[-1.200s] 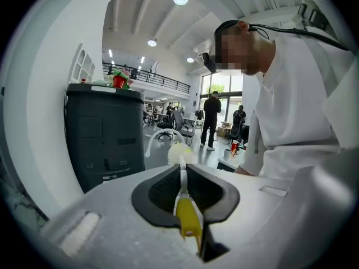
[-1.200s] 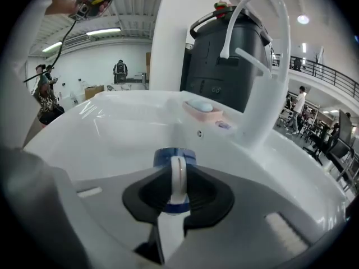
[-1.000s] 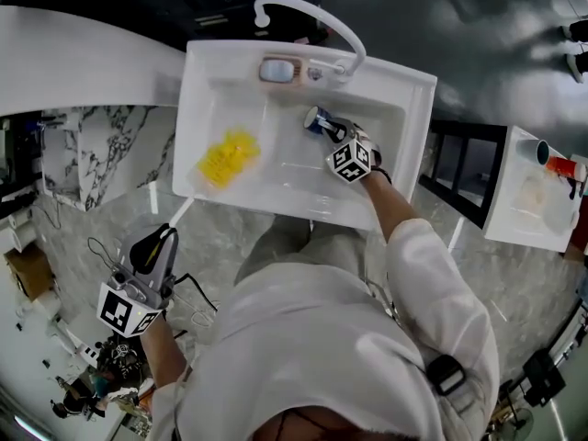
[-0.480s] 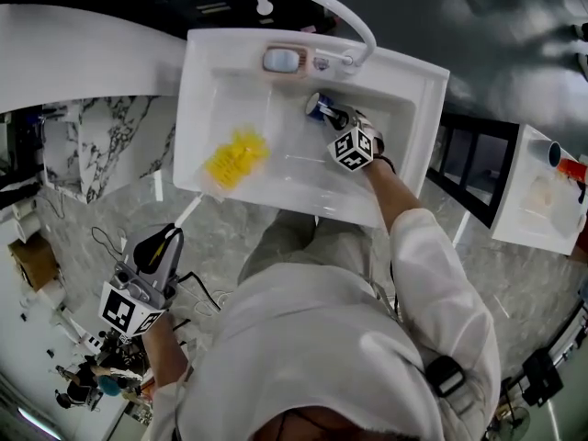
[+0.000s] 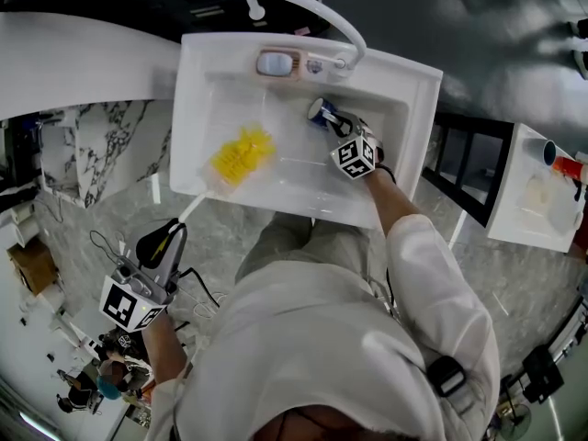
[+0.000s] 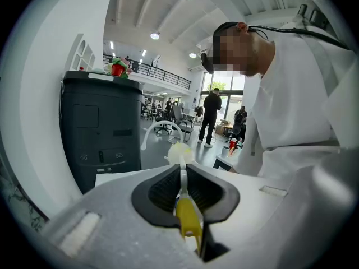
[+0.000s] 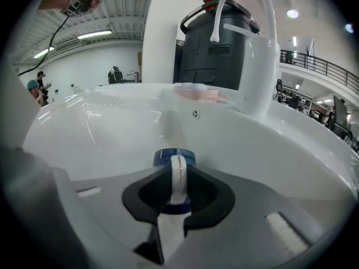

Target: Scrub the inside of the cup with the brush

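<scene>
**Fig.** Sink [image 5: 418,99], seen from above. R. gripper [image 5: 338,127] is clenched on the white handle [image 7: 177,178] of the blue cup [image 5: 321,112], which is held inside the sink at its back right, below the faucet [image 5: 312,12]. L. gripper [image 5: 173,237] is held just in front of the sink's front-left corner, jaws clamped on the brush [image 5: 241,154] stem. The yellow bristle head is seen over the sink's left half, well apart from the cup.

The person is wearing a white long-sleeved top [image 5: 349,338] with a black band [image 5: 446,373] on one sleeve. The grey left gripper [image 5: 167,235] and right gripper [image 5: 336,123] are each carrying a black-and-white marker cube [image 5: 129,303].
</scene>
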`<state>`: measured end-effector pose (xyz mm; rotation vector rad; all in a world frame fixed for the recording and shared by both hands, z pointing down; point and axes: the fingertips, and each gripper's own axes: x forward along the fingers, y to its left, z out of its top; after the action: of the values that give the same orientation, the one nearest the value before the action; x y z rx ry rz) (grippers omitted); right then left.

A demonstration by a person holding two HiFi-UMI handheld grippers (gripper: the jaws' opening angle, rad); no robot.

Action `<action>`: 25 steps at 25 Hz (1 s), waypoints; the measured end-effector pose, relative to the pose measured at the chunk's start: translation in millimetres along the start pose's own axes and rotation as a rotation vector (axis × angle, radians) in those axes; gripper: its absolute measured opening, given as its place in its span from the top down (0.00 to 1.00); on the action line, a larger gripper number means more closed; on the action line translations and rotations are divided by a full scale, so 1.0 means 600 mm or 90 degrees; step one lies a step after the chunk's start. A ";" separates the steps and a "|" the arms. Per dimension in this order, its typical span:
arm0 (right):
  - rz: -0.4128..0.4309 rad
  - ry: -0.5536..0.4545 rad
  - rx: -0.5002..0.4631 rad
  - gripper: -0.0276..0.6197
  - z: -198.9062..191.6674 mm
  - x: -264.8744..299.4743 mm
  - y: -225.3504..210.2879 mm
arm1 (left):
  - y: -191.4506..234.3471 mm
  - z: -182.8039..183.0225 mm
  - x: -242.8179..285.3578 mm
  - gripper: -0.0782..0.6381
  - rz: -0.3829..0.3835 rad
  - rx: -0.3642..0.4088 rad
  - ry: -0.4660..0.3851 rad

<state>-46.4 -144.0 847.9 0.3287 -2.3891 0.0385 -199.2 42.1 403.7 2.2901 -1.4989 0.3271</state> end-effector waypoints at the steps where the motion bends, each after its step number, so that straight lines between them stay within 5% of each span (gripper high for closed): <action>1: 0.001 0.005 0.005 0.87 -0.004 -0.003 0.001 | 0.000 0.002 0.003 0.83 -0.002 0.001 -0.001; 14: -0.005 0.057 0.063 0.86 -0.041 -0.039 0.021 | 0.003 0.013 0.018 0.83 -0.022 0.006 -0.013; 25: -0.002 0.164 0.147 0.85 -0.091 -0.057 0.034 | -0.004 0.013 0.017 0.83 -0.029 0.003 -0.026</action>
<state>9.0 -110.3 866.9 0.4089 -2.1310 0.3383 -192.8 31.2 400.3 2.3441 -1.4643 0.2723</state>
